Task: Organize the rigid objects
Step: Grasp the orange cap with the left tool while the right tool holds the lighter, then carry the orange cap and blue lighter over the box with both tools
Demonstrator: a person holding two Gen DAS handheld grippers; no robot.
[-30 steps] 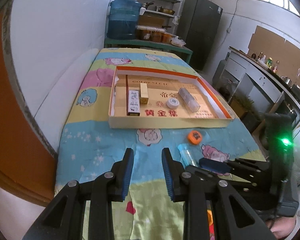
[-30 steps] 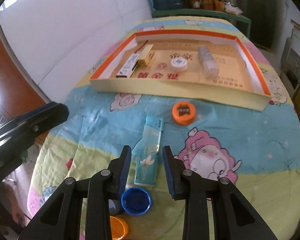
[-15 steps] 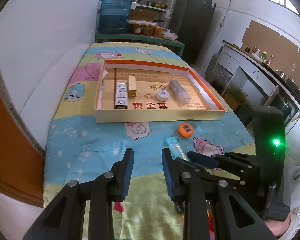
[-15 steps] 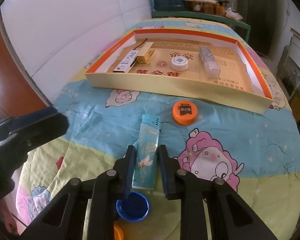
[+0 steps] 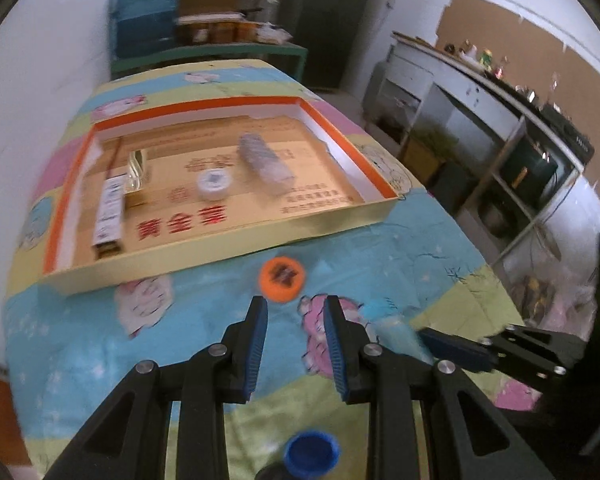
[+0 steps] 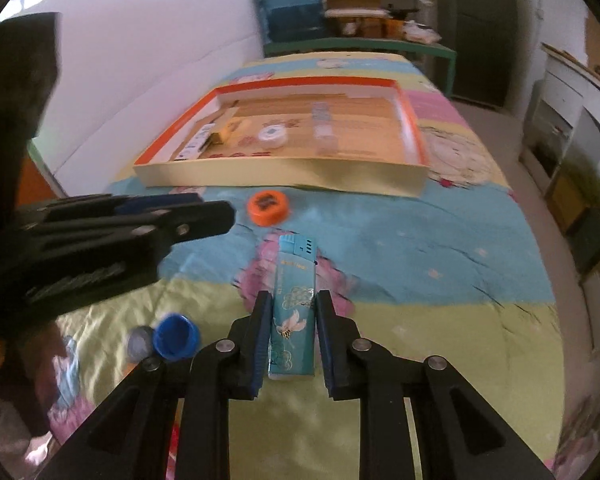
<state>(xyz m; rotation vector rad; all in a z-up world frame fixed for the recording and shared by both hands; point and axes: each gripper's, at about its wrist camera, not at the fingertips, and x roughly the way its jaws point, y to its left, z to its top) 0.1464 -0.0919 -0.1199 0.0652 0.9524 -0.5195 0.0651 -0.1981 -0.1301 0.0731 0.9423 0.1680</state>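
My right fingers (image 6: pixel 292 304) are clenched on the teal lighter (image 6: pixel 294 300), which sticks out ahead of them above the cartoon-print cloth on the surface (image 6: pixel 440 248). My left fingers (image 5: pixel 296 314) are released, with nothing between them, just short of the orange cap (image 5: pixel 282 276). Open cloth runs between that cap and the near wall of the orange-rimmed tray (image 5: pixel 220 252); a white wall borders the surface on the left.

A second ago the lighter lay flat between my parted right fingers; now they grip it, and my left hand has swung over toward the orange cap.

In the tray lie a white cap (image 5: pixel 213 185), a clear case (image 5: pixel 266 164) and a long white box (image 5: pixel 110 216). A blue cap (image 6: pixel 176 337) sits near my right fingers.
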